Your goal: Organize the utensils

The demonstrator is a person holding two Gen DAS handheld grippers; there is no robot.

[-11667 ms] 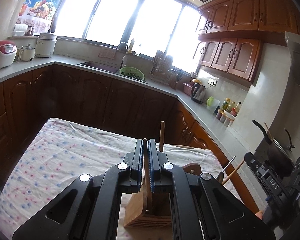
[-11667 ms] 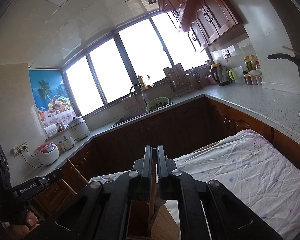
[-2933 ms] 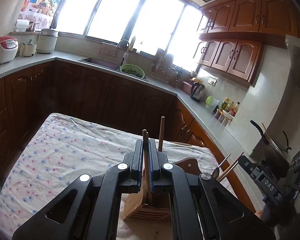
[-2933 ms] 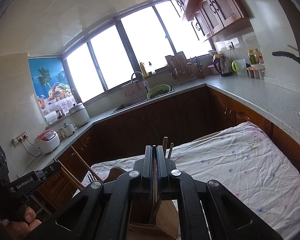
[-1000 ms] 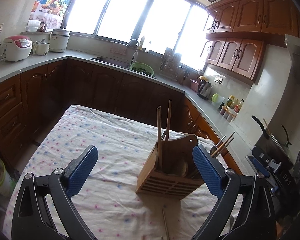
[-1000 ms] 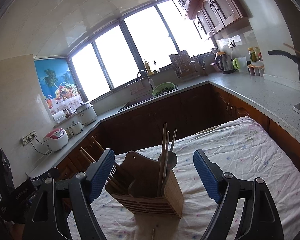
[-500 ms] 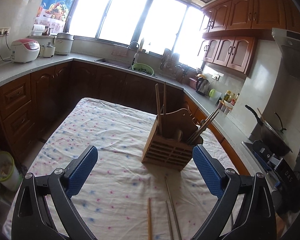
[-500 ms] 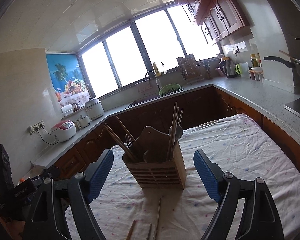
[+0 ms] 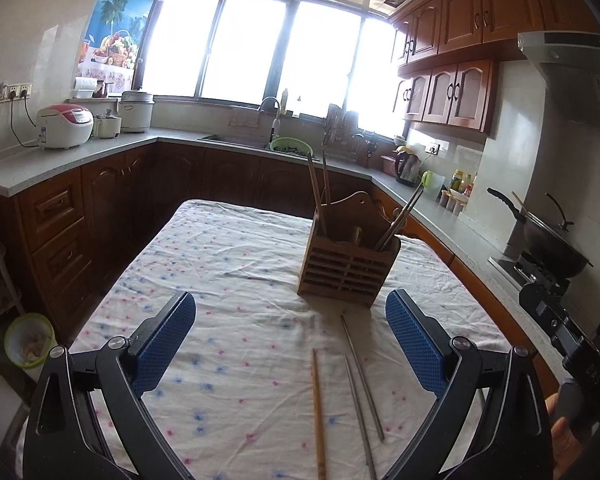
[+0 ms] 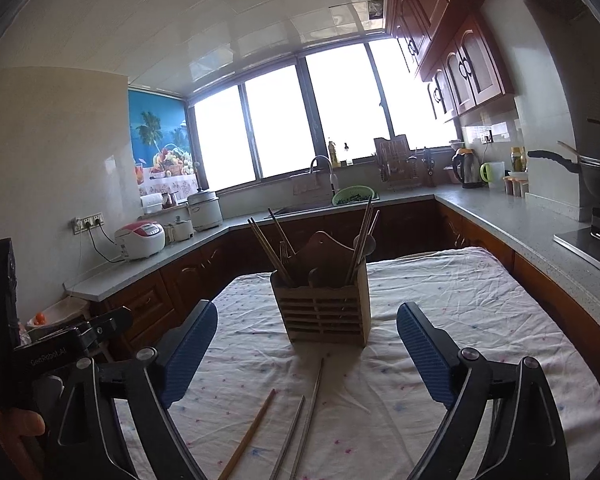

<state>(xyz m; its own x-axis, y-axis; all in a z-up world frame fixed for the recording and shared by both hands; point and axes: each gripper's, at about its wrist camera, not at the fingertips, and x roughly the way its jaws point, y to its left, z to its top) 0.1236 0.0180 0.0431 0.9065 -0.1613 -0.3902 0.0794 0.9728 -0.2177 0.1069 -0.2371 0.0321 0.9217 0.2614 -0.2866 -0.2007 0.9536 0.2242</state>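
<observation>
Standing upright on floral cloth (image 9: 228, 264), slatted wooden utensil holder (image 9: 346, 268); left hand-held gripper (image 9: 290, 338) released, right hand-held gripper (image 10: 307, 350) opening, empty.

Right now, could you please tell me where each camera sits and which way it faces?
Left wrist view: on the left tool, facing the slatted wooden utensil holder and sink window; its open blue-padded fingers show, plus the right tool and a fingertip at right.
Right wrist view: on the right tool, jaws opening, empty, facing the holder; the left tool shows at left.
Shared: holder, one wooden chopstick and two metal chopsticks on the floral tablecloth.
</observation>
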